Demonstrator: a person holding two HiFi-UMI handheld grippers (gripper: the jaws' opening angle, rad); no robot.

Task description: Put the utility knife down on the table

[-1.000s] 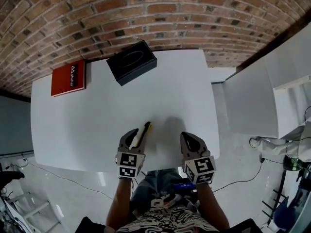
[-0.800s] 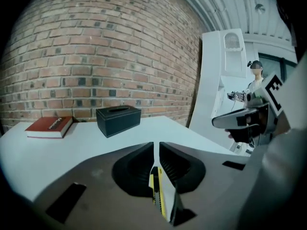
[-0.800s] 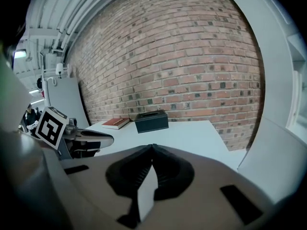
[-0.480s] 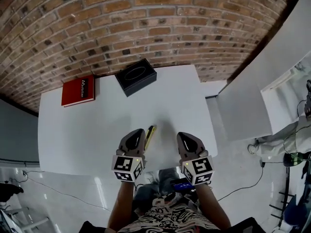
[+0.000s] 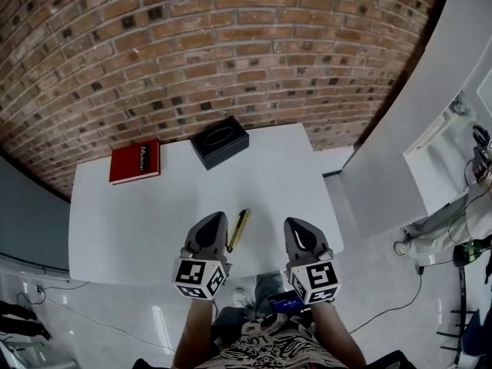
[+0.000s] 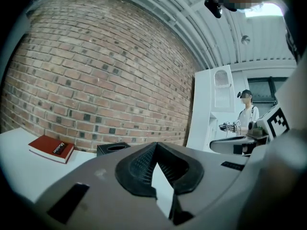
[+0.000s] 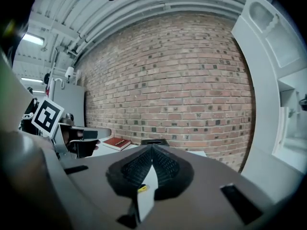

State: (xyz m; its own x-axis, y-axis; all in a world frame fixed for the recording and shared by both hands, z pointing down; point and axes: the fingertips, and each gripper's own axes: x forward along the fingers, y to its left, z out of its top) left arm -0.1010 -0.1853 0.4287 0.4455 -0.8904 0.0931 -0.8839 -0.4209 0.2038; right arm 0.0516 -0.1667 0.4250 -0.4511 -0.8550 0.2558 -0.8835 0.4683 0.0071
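Now the knife (image 5: 239, 230) lies flat on the tabletop (image 5: 131, 221), so I think the job is done. It sits between my two grippers, at 3 o'clock from my left gripper (image 5: 212, 221) and 9 o'clock from my right gripper (image 5: 299, 226). My left jaws have just been closing, with nothing between them. My right jaws are pressed together too and hold nothing. I think both are empty because the knife needs no holding. The book (image 5: 136, 161) and box (image 5: 220, 142) sit far off at 11 o'clock and 12 o'clock.
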